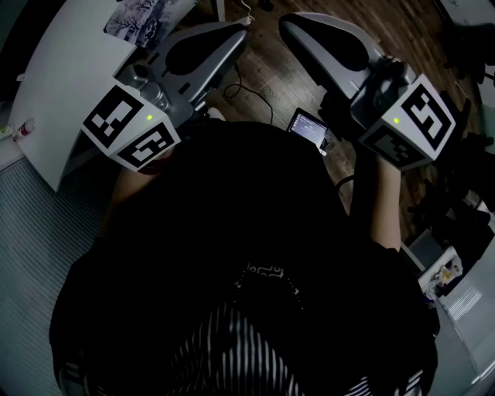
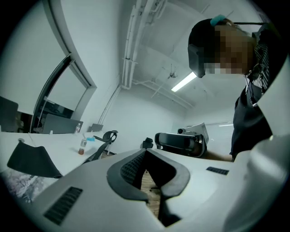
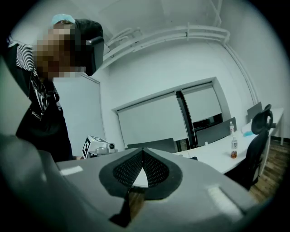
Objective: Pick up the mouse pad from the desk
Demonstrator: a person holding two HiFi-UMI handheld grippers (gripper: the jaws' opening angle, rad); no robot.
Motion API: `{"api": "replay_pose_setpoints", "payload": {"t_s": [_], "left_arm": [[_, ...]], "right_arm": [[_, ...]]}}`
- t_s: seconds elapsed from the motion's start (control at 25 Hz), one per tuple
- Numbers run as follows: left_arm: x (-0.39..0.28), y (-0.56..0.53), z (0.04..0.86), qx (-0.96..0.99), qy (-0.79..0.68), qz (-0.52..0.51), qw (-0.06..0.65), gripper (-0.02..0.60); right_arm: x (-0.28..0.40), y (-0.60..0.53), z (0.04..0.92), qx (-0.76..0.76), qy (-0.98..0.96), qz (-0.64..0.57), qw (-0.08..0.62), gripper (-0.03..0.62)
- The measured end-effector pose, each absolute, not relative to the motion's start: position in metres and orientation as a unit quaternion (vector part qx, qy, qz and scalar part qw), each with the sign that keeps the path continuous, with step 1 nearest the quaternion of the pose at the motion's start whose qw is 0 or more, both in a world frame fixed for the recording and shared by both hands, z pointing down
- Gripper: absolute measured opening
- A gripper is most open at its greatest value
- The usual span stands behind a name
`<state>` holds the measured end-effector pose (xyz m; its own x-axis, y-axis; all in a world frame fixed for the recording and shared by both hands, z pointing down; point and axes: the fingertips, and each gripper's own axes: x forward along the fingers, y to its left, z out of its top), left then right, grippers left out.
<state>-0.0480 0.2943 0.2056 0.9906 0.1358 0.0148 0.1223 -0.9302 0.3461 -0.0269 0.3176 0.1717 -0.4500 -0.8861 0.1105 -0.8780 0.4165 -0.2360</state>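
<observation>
Step judged: approach, pad not yet reached. Left gripper (image 2: 145,154) and right gripper (image 3: 143,152) were held level, both claws pressed together, nothing pinched. The patterned mouse pad (image 1: 139,17) was seen lying at the desk's (image 1: 69,69) far edge. Next: one claw to be spread and lowered onto a pad edge.

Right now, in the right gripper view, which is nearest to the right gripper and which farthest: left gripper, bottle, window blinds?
1. left gripper, close at the left.
2. bottle, on the desk at right.
3. window blinds, farthest back, centre.
</observation>
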Motion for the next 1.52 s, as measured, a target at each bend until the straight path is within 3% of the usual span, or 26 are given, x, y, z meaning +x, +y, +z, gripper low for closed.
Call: {"api": "replay_pose_setpoints", "payload": {"t_s": [0.8, 1.16, 1.52], "left_arm": [[-0.153, 0.177, 0.214, 0.981, -0.008, -0.013, 0.191, 0.008], [-0.164, 0.161, 0.216, 0.979, -0.053, -0.015, 0.196, 0.008], [-0.131, 0.124, 0.214, 0.976, -0.09, -0.018, 0.199, 0.006]], "right_arm": [[-0.143, 0.183, 0.174, -0.439, 0.888, -0.135, -0.026, 0.002], [-0.152, 0.162, 0.176, -0.398, 0.906, -0.141, -0.027, 0.002], [-0.116, 0.121, 0.172, -0.363, 0.919, -0.15, -0.02, 0.002]]}}
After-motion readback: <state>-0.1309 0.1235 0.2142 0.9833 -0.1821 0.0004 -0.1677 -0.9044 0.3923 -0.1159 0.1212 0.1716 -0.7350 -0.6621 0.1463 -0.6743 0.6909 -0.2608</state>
